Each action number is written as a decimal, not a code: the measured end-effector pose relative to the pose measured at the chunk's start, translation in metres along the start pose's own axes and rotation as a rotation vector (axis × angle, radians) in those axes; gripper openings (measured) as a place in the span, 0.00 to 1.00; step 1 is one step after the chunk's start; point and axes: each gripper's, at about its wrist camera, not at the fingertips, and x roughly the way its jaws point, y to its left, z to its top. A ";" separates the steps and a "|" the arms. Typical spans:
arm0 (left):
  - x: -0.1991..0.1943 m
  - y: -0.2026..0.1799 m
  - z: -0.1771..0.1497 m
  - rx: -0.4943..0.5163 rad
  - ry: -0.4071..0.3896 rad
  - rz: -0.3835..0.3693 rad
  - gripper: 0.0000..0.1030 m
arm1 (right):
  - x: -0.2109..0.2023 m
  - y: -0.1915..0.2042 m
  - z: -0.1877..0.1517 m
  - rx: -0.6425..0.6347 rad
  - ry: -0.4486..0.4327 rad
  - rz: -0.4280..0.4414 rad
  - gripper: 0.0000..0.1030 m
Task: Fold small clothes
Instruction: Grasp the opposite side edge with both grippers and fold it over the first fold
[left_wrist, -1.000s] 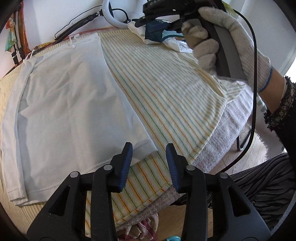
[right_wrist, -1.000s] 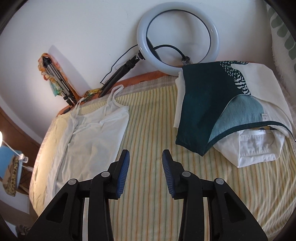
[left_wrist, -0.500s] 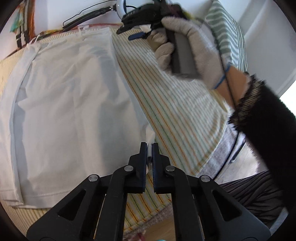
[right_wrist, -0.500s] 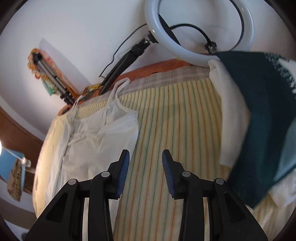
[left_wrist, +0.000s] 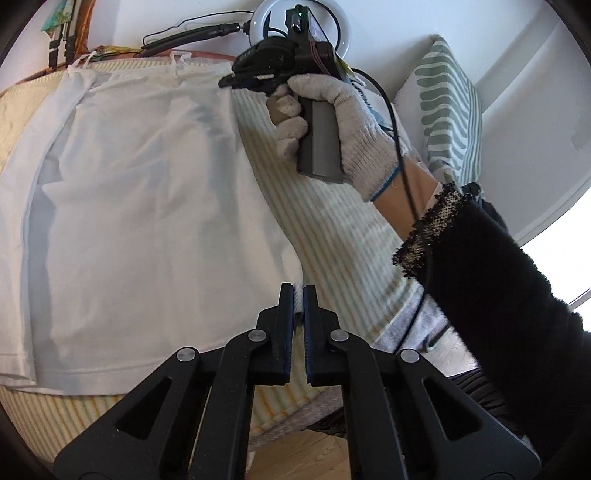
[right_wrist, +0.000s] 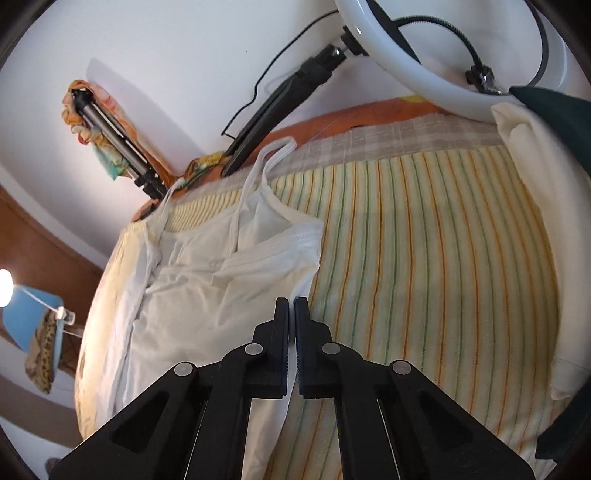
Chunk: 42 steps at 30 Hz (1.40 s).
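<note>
- We see left gripper (left_wrist: 298, 291) pinched tight on white camisole (left_wrist: 140, 206) side edge, lower centre.
- Right gripper (right_wrist: 291, 304) clamped on camisole edge, centre.

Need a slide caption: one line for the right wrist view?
Right gripper shut on the side edge of a white camisole lying flat on a striped bedsheet.

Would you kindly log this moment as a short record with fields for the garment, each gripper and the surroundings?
garment: white camisole lying flat on the striped bedcover, straps toward the wall
left gripper: shut on the camisole's near right hem corner
right gripper: shut on the camisole's right edge below the armhole
surroundings: ring light by the wall; dark green garment at right
</note>
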 end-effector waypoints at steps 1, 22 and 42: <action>-0.002 -0.001 0.002 -0.010 -0.007 -0.027 0.02 | -0.006 0.001 0.003 0.008 -0.017 -0.002 0.01; -0.029 0.051 -0.013 -0.159 -0.059 -0.053 0.02 | -0.007 0.051 0.018 -0.085 -0.020 -0.161 0.01; -0.062 0.111 -0.040 -0.259 -0.067 0.094 0.02 | 0.067 0.153 0.006 -0.230 0.045 -0.102 0.01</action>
